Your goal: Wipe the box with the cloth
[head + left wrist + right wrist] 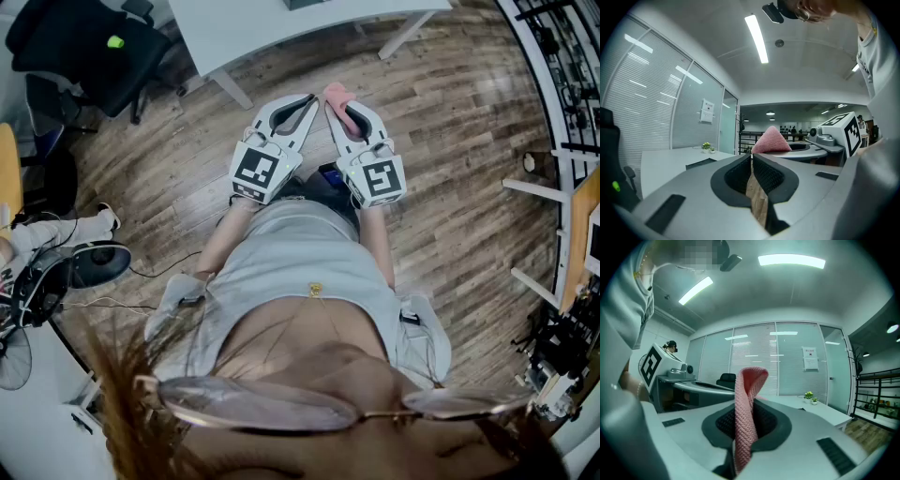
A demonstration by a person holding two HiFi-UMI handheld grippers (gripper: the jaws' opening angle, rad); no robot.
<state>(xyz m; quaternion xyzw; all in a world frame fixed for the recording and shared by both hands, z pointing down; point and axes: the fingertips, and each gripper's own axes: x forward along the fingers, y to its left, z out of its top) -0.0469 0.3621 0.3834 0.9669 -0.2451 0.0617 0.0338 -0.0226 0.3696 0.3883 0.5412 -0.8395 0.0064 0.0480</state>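
Observation:
My right gripper [345, 105] is shut on a folded pink cloth [746, 416], whose fold sticks out past the jaw tips [337, 97]. It is held level over the wooden floor, in front of my body. Beside it on the left, my left gripper [302, 105] is shut with nothing between its jaws; floor shows through the thin slit in the left gripper view [753, 161]. The pink cloth [771, 140] and the right gripper's marker cube [846, 130] show there to the right. No box is in view.
A white table [281, 23] stands ahead of the grippers, its legs [230, 89] on the wooden floor. A black office chair [84, 52] is at the far left, a fan [56, 277] at the left, shelving [562, 56] along the right.

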